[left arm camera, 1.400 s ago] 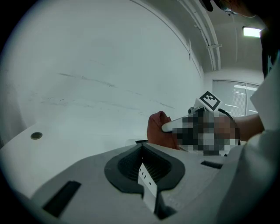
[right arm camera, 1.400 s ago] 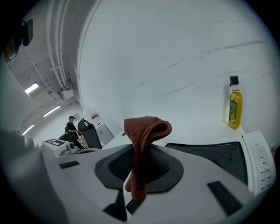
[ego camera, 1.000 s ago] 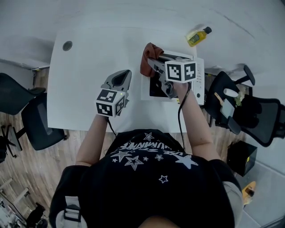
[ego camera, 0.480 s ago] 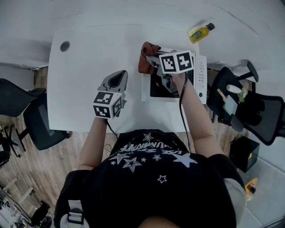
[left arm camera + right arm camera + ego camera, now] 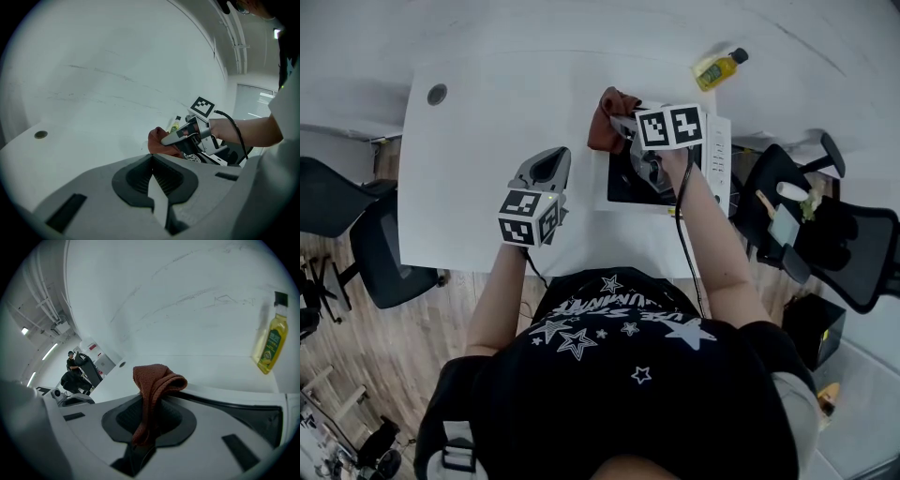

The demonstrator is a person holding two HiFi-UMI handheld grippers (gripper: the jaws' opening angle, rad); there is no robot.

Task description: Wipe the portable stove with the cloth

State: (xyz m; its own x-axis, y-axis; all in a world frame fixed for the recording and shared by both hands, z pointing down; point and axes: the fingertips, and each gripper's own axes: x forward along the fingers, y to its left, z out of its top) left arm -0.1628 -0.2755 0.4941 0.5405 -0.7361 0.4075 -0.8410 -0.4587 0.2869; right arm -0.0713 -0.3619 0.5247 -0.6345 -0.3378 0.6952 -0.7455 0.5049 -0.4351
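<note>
Bunched rust cloth (image 5: 606, 126) at stove (image 5: 719, 157) corner

I held two grippers: the left gripper (image 5: 546, 167) at centre left of the head view and the right gripper (image 5: 619, 120) at upper centre. Each carried one marker cube, the left cube (image 5: 528, 216) and the right cube (image 5: 670, 127), so two in all. There was one white table (image 5: 478, 141) with one round grommet (image 5: 438, 94) at its upper left. On it I counted one portable stove (image 5: 720, 164), one rust-red cloth (image 5: 602, 131) and one yellow oil bottle (image 5: 717, 68) at upper right. I counted at least two black office chairs, the left chair (image 5: 384, 262) at the left edge and the right chair (image 5: 862, 253) at the right edge; more I could not tell. One black box (image 5: 811, 328) sat at lower right.
</note>
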